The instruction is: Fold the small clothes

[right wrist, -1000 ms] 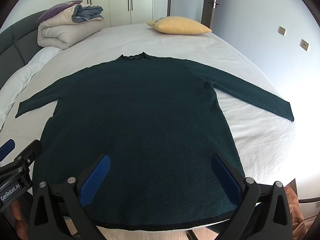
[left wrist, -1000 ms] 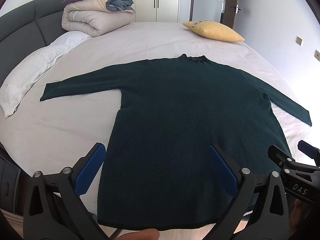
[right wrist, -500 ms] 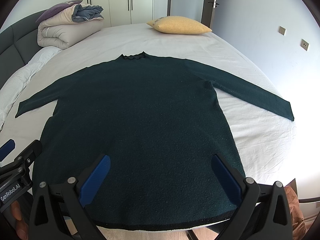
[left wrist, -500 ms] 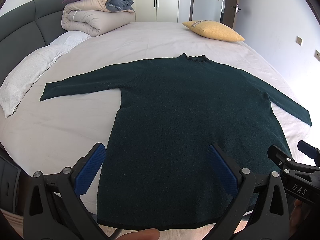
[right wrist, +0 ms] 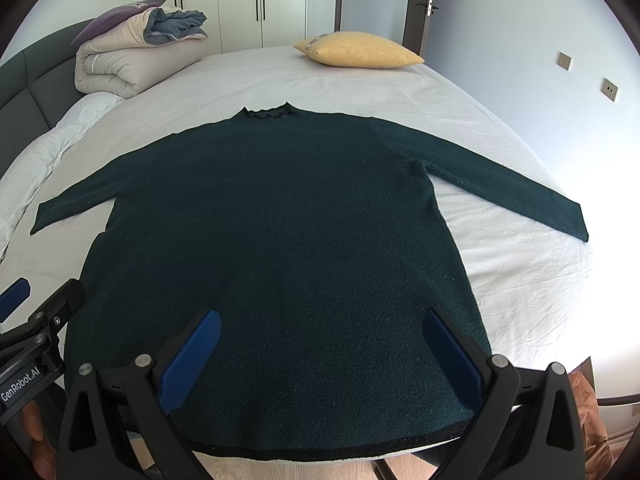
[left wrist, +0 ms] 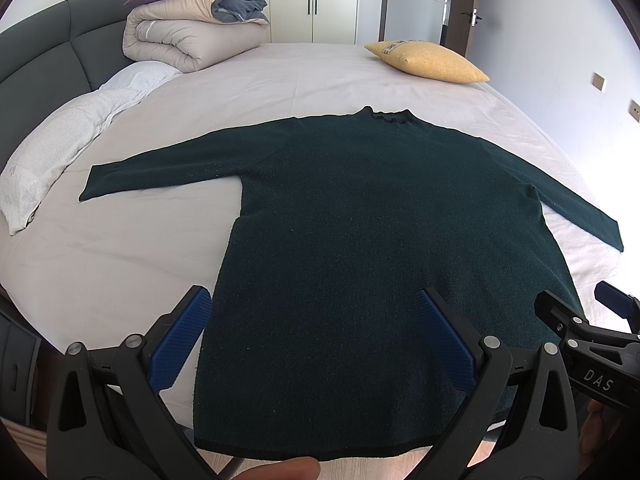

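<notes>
a dark green sweater (left wrist: 380, 240) lies flat on the bed (left wrist: 280, 80), soft and limp; both grippers' jaws gape empty near its hem, its corners likely the best hold.

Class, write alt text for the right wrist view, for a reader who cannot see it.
A dark green sweater lies flat and unfolded on a white bed, sleeves spread, collar pointing away. The open right tongs hover over its hem, holding nothing. A yellow pillow and a rolled duvet sit at the far side.
</notes>
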Motion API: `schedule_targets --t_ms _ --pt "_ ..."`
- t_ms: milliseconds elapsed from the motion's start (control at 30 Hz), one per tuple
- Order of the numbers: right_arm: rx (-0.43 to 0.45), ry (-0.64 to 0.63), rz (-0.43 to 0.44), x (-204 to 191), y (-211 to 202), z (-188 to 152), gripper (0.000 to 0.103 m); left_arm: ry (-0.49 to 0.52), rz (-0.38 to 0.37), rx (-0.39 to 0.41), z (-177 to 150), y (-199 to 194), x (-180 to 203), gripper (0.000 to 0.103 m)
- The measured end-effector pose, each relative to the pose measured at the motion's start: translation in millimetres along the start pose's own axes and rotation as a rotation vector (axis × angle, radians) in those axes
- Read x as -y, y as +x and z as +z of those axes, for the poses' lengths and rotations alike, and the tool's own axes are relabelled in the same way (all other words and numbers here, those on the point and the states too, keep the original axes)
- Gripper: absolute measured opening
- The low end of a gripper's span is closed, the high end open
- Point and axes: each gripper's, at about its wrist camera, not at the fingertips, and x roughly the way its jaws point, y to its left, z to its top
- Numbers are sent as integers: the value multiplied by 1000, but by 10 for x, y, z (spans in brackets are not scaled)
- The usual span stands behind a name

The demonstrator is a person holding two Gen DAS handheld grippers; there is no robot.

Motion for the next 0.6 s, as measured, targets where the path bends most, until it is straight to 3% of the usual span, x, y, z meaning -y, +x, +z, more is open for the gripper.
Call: schedule_targets --t_ms 600 --pt "-2 -2 -1 5 19 -31 103 -1 -1 -1 5 1 1 103"
